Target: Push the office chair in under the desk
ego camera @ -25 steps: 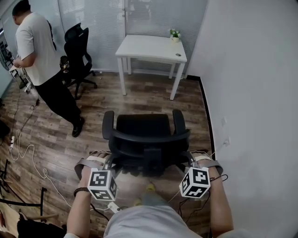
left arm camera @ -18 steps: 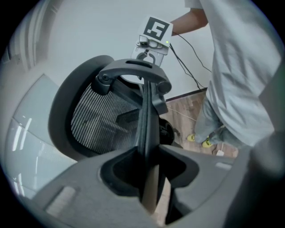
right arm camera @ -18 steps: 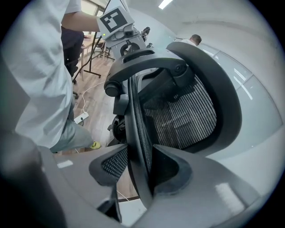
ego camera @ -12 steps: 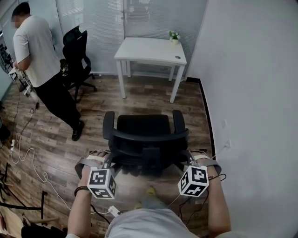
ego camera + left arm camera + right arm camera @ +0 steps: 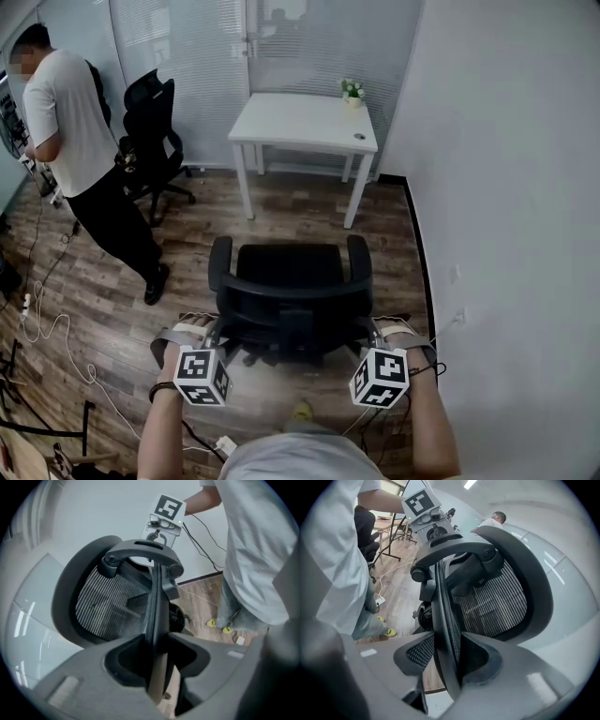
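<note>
Left gripper (image 5: pixel 214 330) and right gripper (image 5: pixel 377 328) fingers clamp the office chair (image 5: pixel 286 272) backrest, the left's just easing wider; a slip there could skew it off the desk (image 5: pixel 300 127) at 12 o'clock

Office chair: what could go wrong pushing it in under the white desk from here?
1. The left tongs clamp only the thin backrest edge of the office chair and have just been opening; they could slip off.
2. The armrests look nearly as wide as the gap between the desk legs and may catch one.
3. A bump could tip the small plant on the desk.
</note>
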Demonstrator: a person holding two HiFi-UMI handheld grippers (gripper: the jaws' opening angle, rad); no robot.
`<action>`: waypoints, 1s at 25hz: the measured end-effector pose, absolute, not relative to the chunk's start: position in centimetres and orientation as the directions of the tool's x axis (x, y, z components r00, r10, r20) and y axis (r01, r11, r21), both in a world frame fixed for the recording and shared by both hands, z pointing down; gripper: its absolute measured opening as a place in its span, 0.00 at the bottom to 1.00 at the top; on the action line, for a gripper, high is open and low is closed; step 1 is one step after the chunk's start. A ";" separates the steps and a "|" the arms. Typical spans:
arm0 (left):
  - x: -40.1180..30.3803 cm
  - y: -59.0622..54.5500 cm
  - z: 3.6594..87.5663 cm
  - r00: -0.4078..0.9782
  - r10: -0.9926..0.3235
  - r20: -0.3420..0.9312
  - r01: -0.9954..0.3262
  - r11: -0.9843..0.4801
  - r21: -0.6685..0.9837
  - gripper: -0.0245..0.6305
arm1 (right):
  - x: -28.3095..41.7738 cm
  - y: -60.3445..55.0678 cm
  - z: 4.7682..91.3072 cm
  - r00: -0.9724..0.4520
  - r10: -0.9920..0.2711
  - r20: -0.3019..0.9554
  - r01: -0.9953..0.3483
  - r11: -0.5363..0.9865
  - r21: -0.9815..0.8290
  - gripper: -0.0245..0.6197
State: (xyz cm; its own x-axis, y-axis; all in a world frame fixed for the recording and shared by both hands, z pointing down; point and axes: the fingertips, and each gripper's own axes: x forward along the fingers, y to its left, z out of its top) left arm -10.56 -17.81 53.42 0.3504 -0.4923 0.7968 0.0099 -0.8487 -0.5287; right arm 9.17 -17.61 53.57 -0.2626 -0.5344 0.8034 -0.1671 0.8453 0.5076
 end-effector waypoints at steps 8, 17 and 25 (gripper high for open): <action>-9.9 -24.8 53.2 0.355 -0.502 0.788 -0.002 -0.844 -0.537 0.27 | 9.8 -24.4 53.2 -0.279 -0.560 0.781 -0.159 0.828 0.537 0.30; -9.6 -33.1 52.8 0.387 -0.507 0.771 0.022 -0.830 -0.557 0.27 | 10.1 -32.8 53.1 -0.263 -0.550 0.792 -0.185 0.835 0.518 0.30; -10.9 -41.2 52.6 0.395 -0.492 0.776 0.045 -0.833 -0.552 0.27 | 8.9 -40.4 52.8 -0.249 -0.561 0.790 -0.208 0.827 0.522 0.30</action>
State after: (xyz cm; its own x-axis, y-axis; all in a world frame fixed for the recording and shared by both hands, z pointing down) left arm -10.86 -41.20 52.58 0.3951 -0.4923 0.7756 0.0452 -0.8329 -0.5516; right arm 8.86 -40.42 52.82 -0.2487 -0.5606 0.7898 -0.2080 0.8273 0.5218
